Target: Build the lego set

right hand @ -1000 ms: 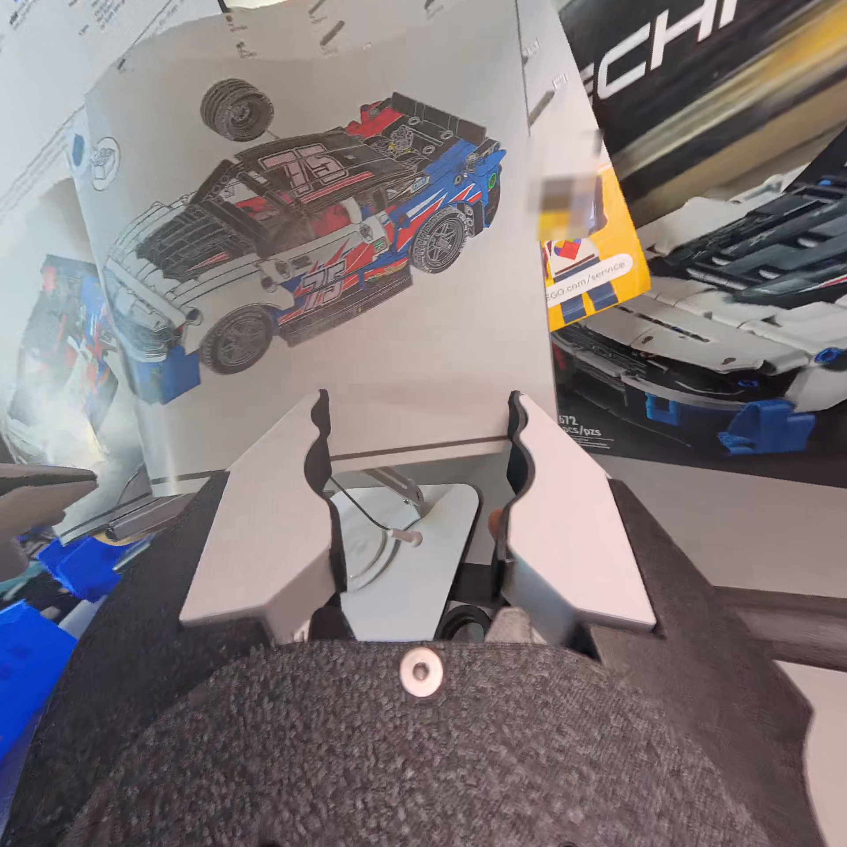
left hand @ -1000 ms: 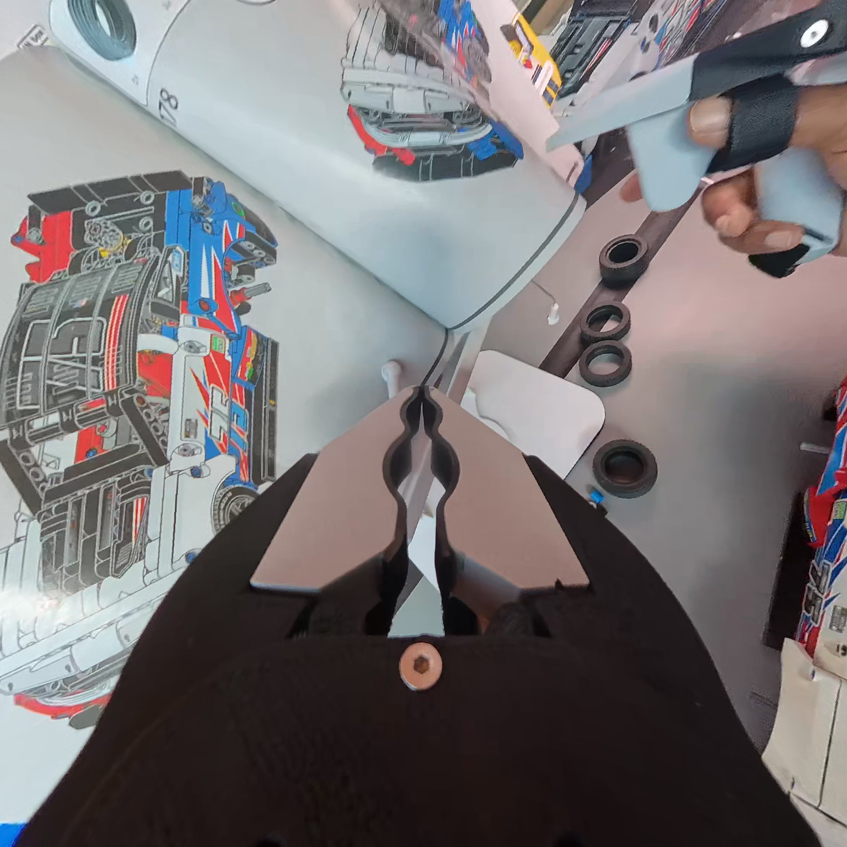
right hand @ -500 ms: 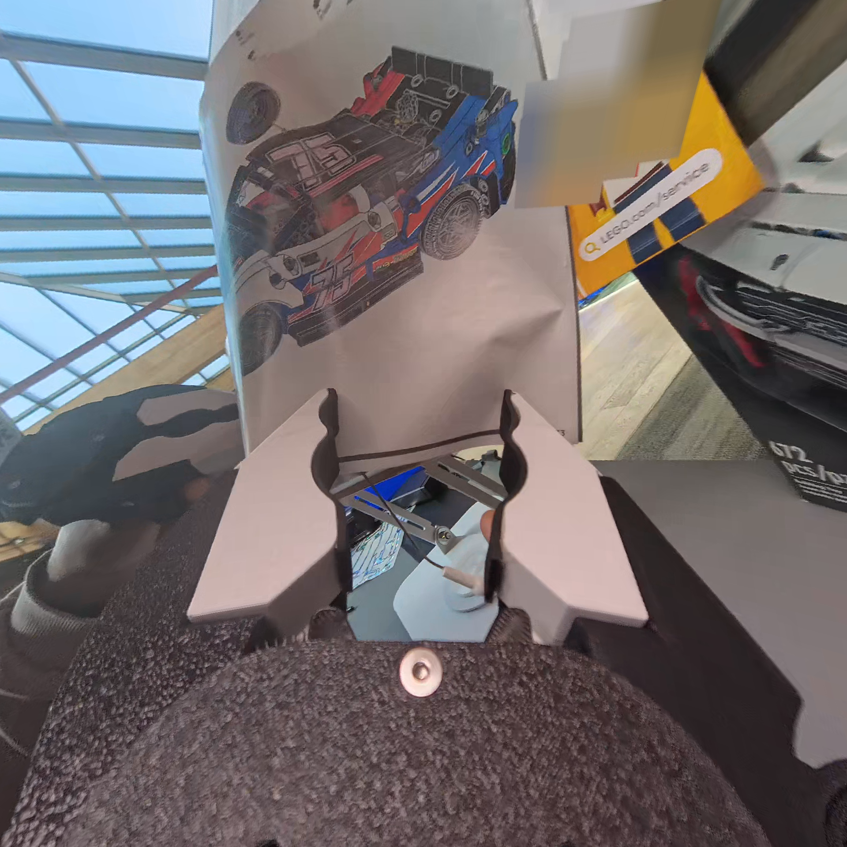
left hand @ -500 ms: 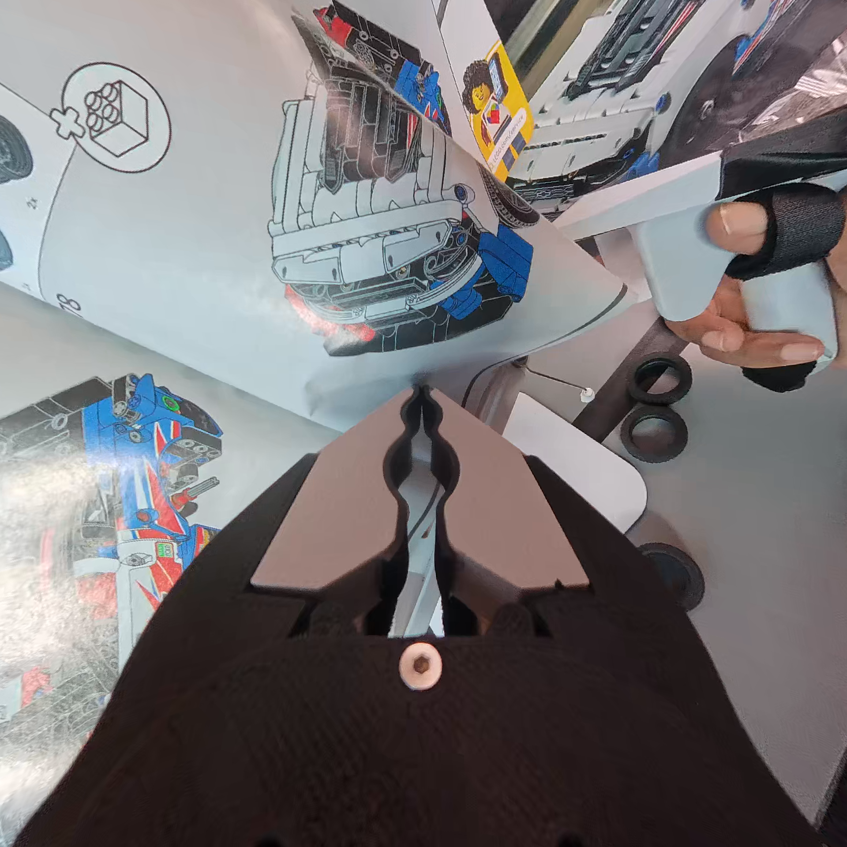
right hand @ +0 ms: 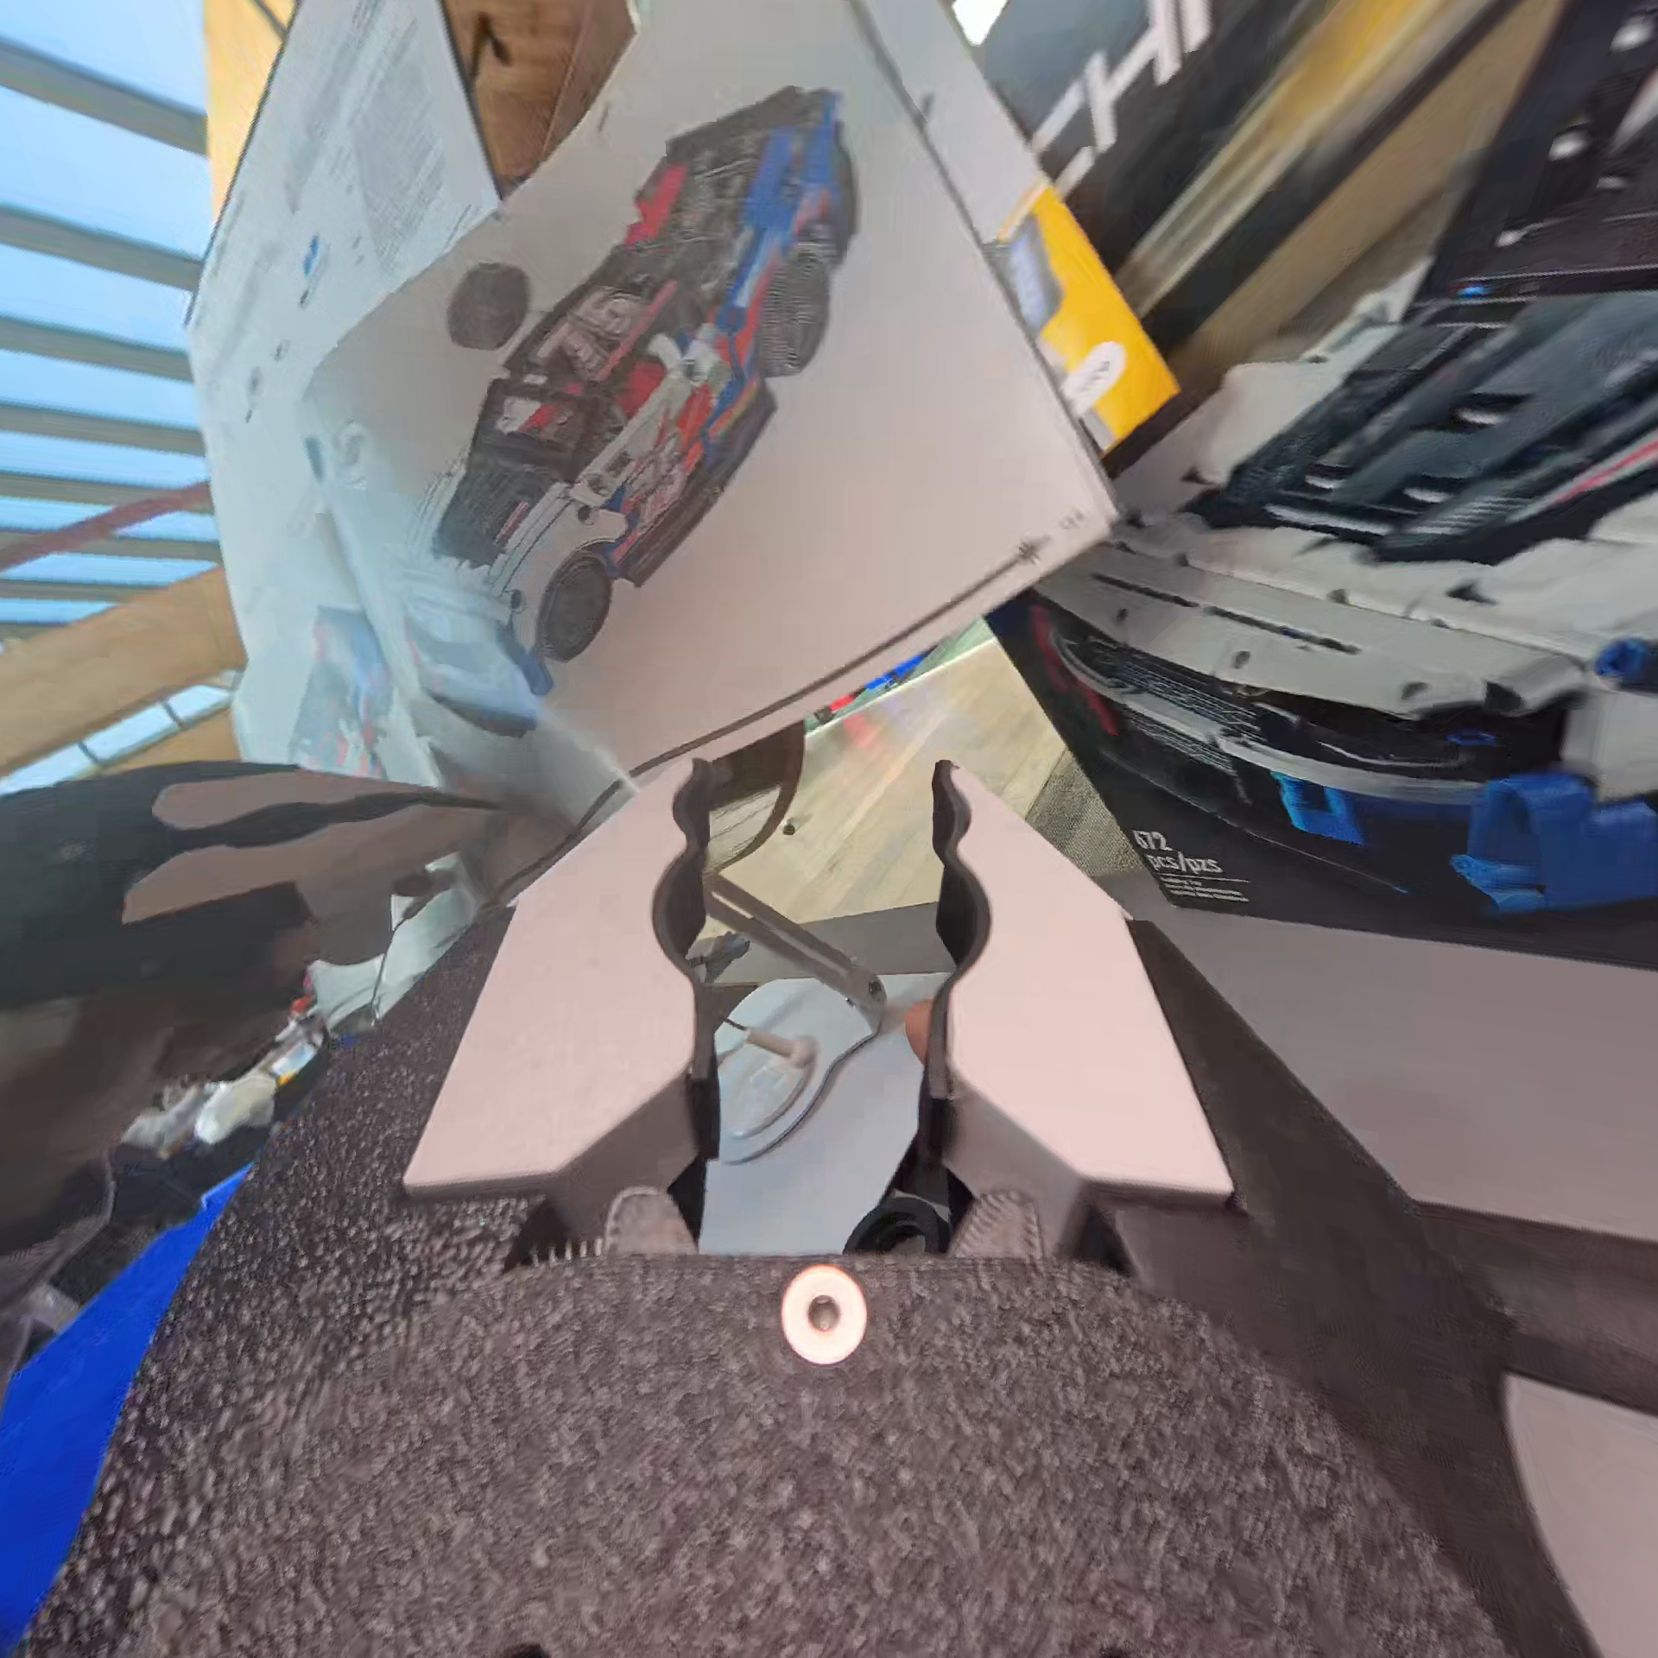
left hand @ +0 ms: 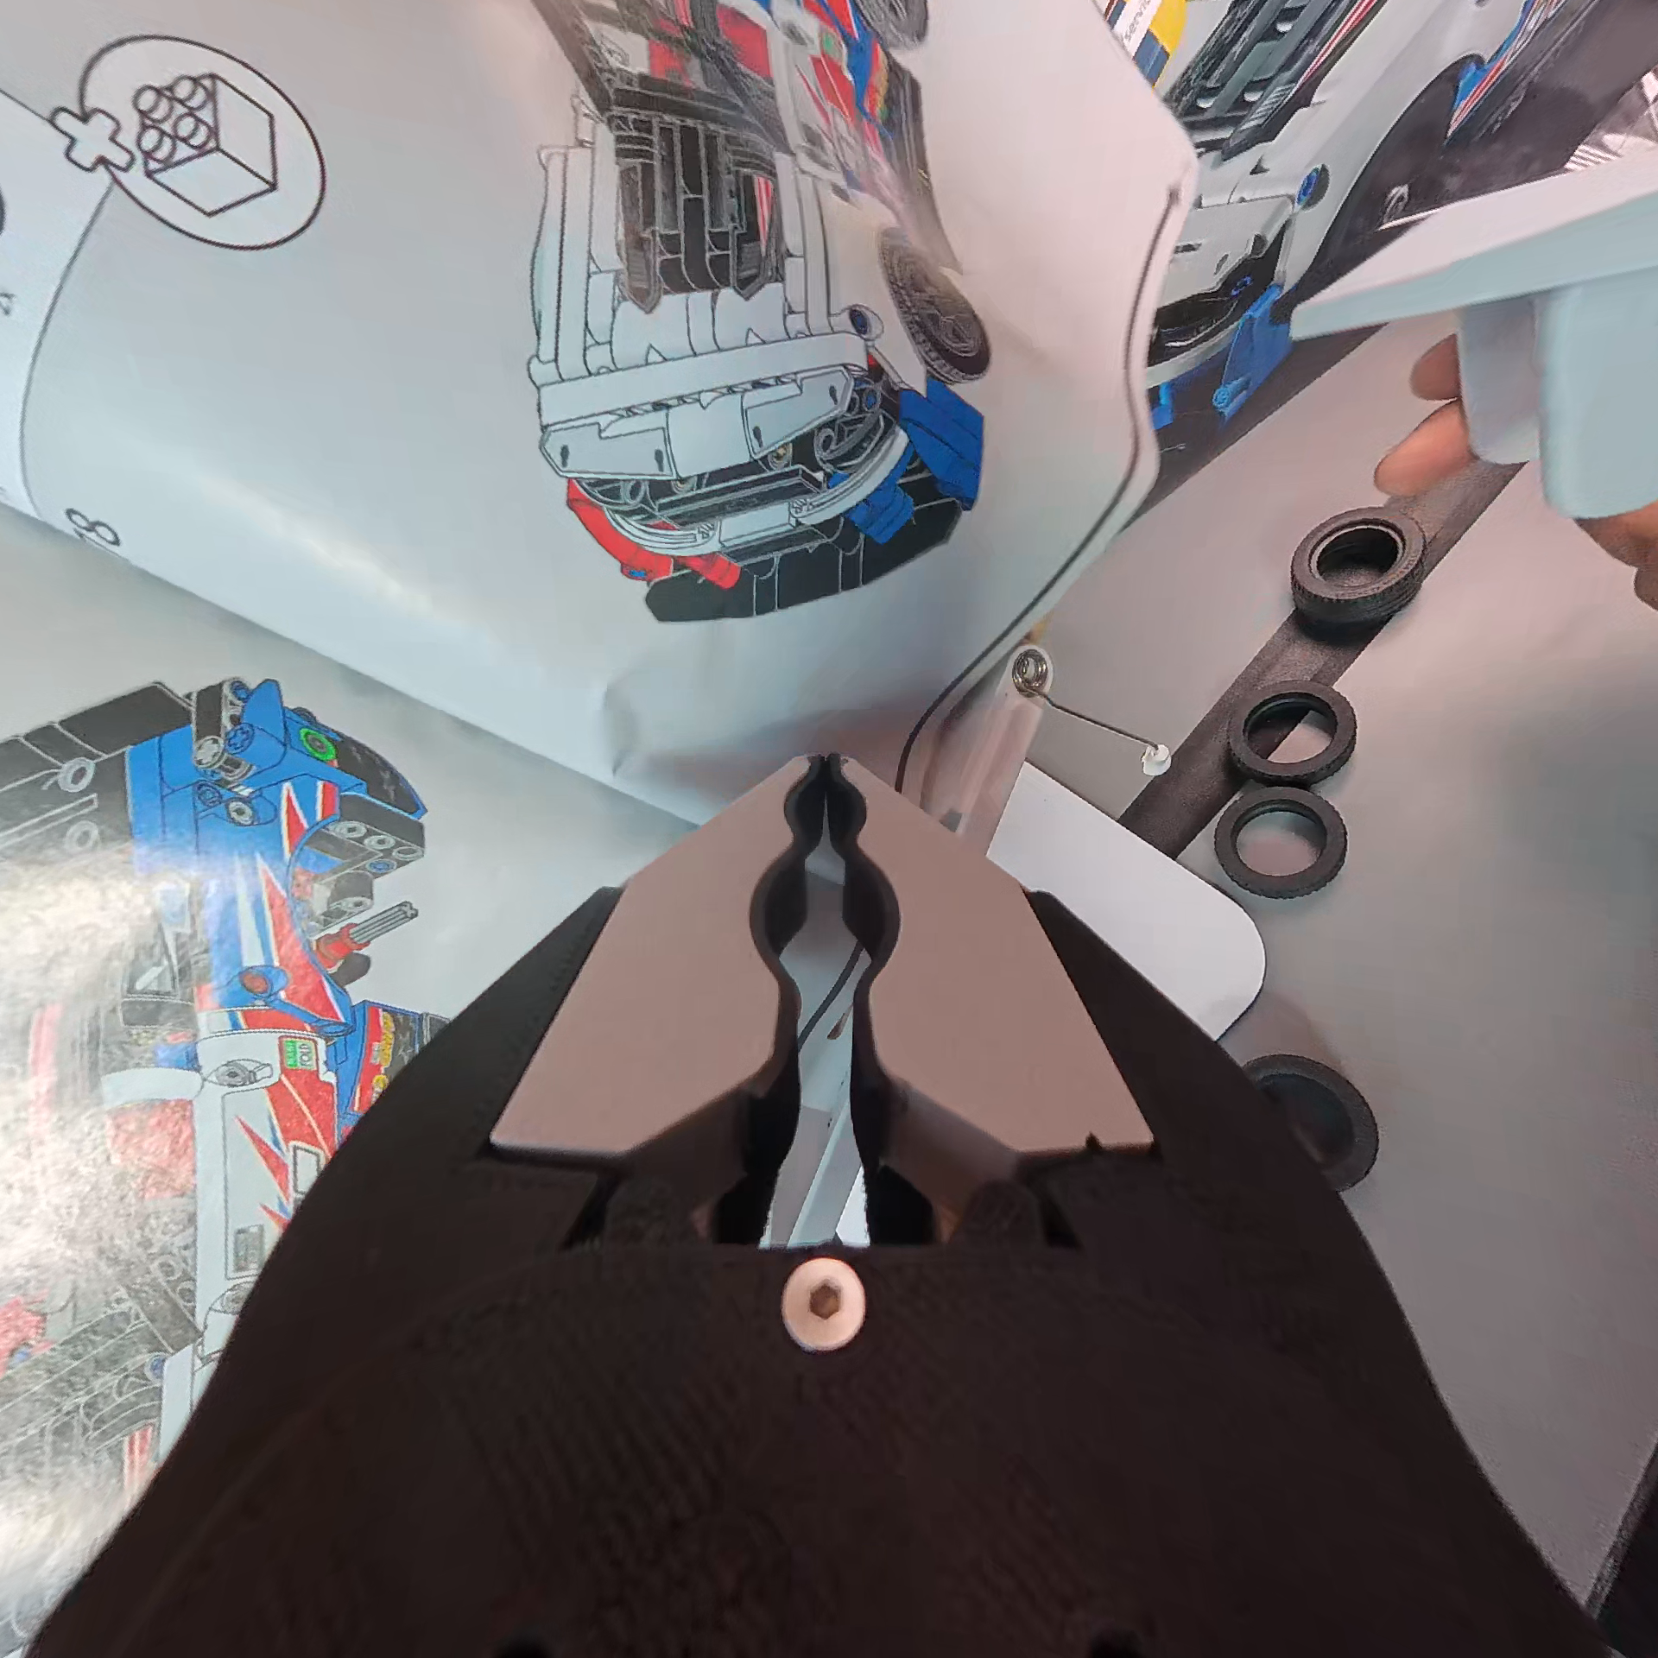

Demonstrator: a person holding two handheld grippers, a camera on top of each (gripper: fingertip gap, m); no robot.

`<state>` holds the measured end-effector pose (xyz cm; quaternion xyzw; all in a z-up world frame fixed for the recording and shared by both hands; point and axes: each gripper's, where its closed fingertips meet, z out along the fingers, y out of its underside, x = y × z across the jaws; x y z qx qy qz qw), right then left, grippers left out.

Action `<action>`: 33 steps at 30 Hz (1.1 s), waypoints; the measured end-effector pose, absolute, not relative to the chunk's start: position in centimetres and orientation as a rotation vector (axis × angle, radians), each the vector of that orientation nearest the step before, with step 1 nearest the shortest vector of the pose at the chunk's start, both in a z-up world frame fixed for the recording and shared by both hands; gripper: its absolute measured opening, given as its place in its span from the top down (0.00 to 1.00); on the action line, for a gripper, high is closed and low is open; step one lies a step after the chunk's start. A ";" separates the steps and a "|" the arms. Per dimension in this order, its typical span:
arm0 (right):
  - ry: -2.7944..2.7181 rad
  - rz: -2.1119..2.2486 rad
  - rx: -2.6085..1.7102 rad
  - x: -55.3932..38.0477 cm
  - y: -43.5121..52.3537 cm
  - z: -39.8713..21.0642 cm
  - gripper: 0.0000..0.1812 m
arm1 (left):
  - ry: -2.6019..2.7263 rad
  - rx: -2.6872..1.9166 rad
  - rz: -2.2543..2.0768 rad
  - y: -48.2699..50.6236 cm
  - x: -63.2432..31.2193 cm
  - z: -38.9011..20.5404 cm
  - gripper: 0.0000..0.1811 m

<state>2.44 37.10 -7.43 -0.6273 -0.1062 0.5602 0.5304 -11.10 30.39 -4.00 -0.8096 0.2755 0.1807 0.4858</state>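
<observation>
- My left gripper [left hand: 826, 763] stays clenched on the glossy printed instruction-booklet page [left hand: 431, 377], now curled farther over.
- My right gripper [right hand: 818, 789] hangs released just below its edge.
- Next build step nearly readable; black rubber tyres [left hand: 1290, 731] wait beside.

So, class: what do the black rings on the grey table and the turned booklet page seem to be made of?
The small black tyre rings look like matte rubber: dull surface, ribbed tread on the edges. The pale instruction booklet page with the printed car looks like glossy coated paper: it curls, creases near the fold, and glare shows on the page below. Both are judged from looks only.
</observation>
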 end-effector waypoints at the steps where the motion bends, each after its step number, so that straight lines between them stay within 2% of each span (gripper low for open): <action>1: -0.193 1.364 -1.514 3.0 37.5 -7.9 0.72 | 0.662 -1.972 0.440 30.4 -11.1 -4.0 1.00; 3: -0.309 1.476 -1.550 1.2 35.9 -8.9 0.67 | 0.651 -1.976 0.444 30.6 -11.0 -4.0 1.00; 6: -0.539 1.568 -1.567 -2.6 33.4 -9.4 0.53 | 0.663 -1.979 0.474 30.8 -10.9 -4.2 1.00; 7: -0.552 1.557 -1.542 -3.3 33.6 -8.9 0.52 | 0.669 -1.979 0.484 30.8 -10.9 -4.2 1.00; 12: -0.570 1.648 -1.477 -6.6 35.2 -6.7 0.56 | 0.676 -1.989 0.493 31.0 -11.0 -4.2 1.00; 17: -0.557 1.664 -1.484 -5.6 34.4 -7.2 0.68 | 0.703 -2.002 0.460 30.4 -10.7 -4.4 1.00; 19: -0.589 1.626 -1.485 -5.1 33.3 -7.5 0.70 | 0.726 -2.009 0.464 30.1 -10.5 -4.6 1.00; 23: -0.627 1.573 -1.494 -4.8 31.5 -7.6 0.68 | 0.751 -2.030 0.449 29.5 -10.0 -4.8 1.00; 33: -0.755 1.340 -1.553 -4.3 30.0 -8.5 0.69 | 0.799 -2.024 0.323 29.1 -8.3 -4.3 1.00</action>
